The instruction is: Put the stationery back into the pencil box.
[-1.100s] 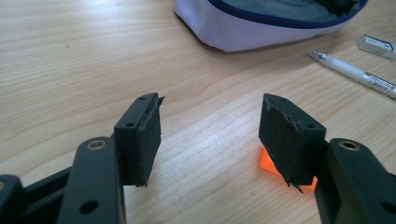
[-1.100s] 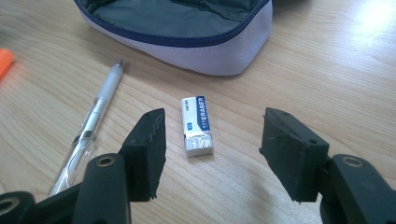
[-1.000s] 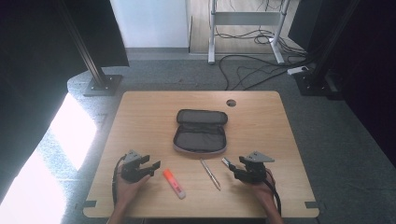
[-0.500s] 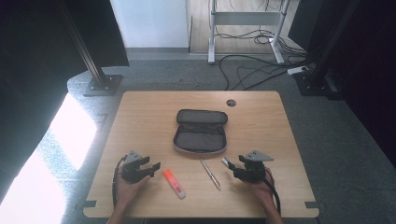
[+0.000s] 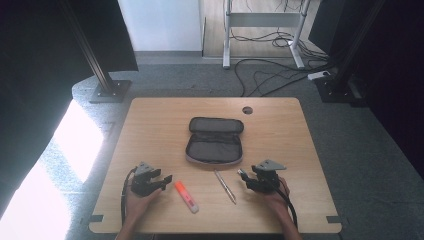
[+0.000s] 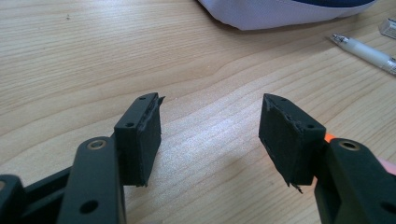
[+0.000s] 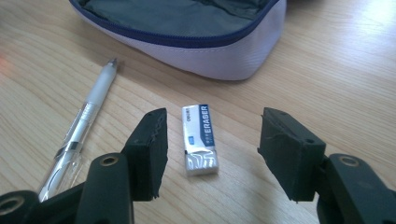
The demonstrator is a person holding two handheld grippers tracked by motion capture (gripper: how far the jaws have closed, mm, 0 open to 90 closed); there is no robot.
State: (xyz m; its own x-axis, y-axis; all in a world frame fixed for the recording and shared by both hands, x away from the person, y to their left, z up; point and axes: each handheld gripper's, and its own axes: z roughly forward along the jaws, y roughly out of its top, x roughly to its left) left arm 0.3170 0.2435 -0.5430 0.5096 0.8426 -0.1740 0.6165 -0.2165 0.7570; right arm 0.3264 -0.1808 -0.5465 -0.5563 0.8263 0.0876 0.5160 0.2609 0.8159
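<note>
Left hand [image 5: 137, 200] is resting at the near left of the wooden worktop [image 5: 150, 125], carrying the left gripper [image 5: 165, 181], which is pointing toward the middle of the board. In the left gripper view its jaws are standing well apart, released, with bare wood between the pads [image 6: 142, 140] and nothing pinched. Just right of that gripper an orange highlighter [image 5: 186, 196] is lying flat, slanting toward the near edge; a sliver of orange is peeking from behind the right-hand jaw in the left gripper view. Farther right, past the middle, a clear pen [image 5: 225, 186] is lying on the wood, its tip aiming at the pencil case [image 5: 215, 145]. The case is sitting open in the centre of the worktop, grey lining up, lid folded back toward the far side. A small round hole [image 5: 247, 110] is showing in the board beyond it. Right of the pen, the right gripper [image 5: 242, 174] is sitting low near the board in the right hand [image 5: 272, 197], cable trailing back along the forearm. Its jaws have just been closing a little, yet are standing apart, released; the white eraser [image 7: 201, 140] in its blue-printed sleeve is lying flat on the wood ahead of the pads, in line with the gap and touching neither. The eraser is lying just beside the near rim of the case, with the pen near it on the other side.
</note>
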